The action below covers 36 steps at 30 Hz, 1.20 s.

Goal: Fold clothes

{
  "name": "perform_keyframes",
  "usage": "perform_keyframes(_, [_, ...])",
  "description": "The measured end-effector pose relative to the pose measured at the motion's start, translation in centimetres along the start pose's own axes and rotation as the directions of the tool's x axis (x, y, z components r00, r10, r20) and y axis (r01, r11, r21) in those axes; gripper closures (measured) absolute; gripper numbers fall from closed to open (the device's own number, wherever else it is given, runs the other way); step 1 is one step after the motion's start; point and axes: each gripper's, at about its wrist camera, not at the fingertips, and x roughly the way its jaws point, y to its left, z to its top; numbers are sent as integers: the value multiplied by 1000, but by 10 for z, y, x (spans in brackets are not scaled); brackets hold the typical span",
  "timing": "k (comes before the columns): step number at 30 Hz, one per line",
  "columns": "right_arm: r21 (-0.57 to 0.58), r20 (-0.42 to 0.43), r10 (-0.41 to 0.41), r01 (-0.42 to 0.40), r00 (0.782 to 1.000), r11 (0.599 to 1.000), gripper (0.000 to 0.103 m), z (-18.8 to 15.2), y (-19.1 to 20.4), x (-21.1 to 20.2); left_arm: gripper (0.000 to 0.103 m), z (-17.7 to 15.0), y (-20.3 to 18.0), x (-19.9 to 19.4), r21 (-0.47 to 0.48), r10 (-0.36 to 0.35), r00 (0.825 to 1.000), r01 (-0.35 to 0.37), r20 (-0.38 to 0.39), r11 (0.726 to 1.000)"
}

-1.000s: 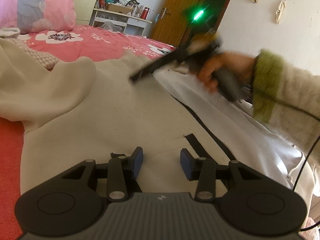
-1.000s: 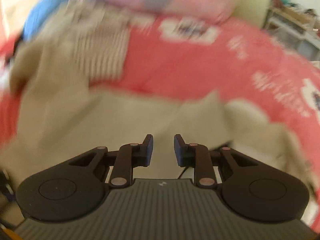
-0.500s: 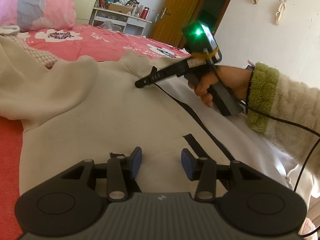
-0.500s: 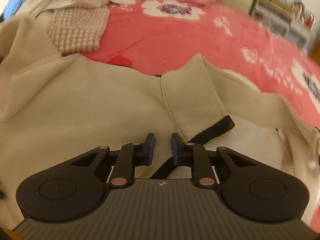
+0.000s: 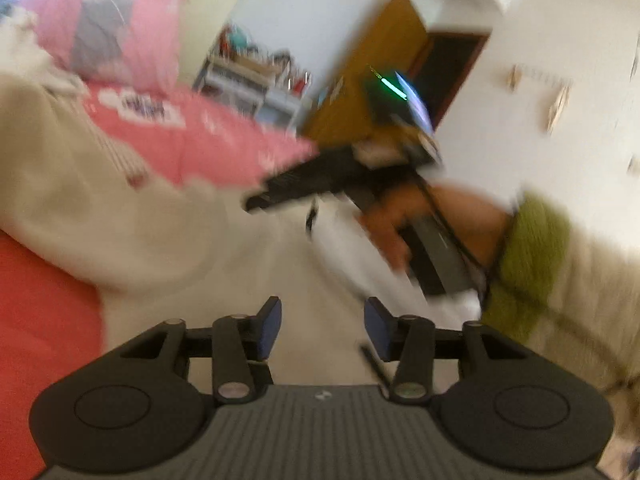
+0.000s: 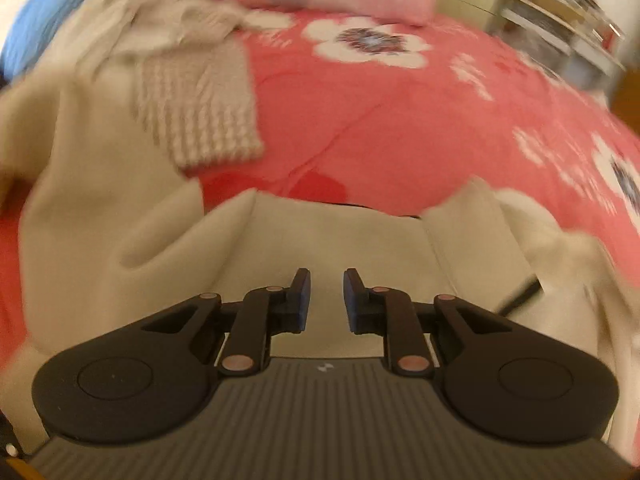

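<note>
Cream jacket (image 6: 328, 240) lies spread on the red bedspread (image 6: 400, 128), so bunching's the risk: left gripper (image 5: 322, 326) is opening on nothing, right gripper (image 6: 325, 300) has a narrow empty gap (everything's blurry), either could snag fabric

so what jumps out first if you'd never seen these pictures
The pink floral bedspread fills the far half of the right wrist view, with a big cream jacket spread over it just ahead of the right gripper. In the left wrist view, a hand in a green-cuffed sleeve holds that gripper, its green light glowing, above the jacket.
</note>
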Motion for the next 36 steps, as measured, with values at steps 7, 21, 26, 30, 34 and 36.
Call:
perform_keyframes(7, [255,150,198,-231,969,939,77,-52,10,-116,43,37,61,-115,-116,341,937,-332,72,936])
perform_keyframes(21, [358,327,217,-333,920,872,76,-215,77,-92,41,56,205,-125,-222,521,853,-505,16,834])
perform_keyframes(26, [390,353,245,-380,903,839,76,-217,64,-88,43,48,210,-110,-217,531,846,-512,40,831])
perform_keyframes(30, [400,361,254,-394,898,827,76,-216,62,-82,43,48,216,-110,-282,544,836,-506,72,815])
perform_keyframes(34, [399,361,248,-390,899,830,76,-218,63,-82,53,48,214,-105,-299,571,817,-526,83,796])
perform_keyframes(36, [399,359,245,-385,901,832,76,-218,63,-83,73,50,210,-110,-309,588,803,-537,98,785])
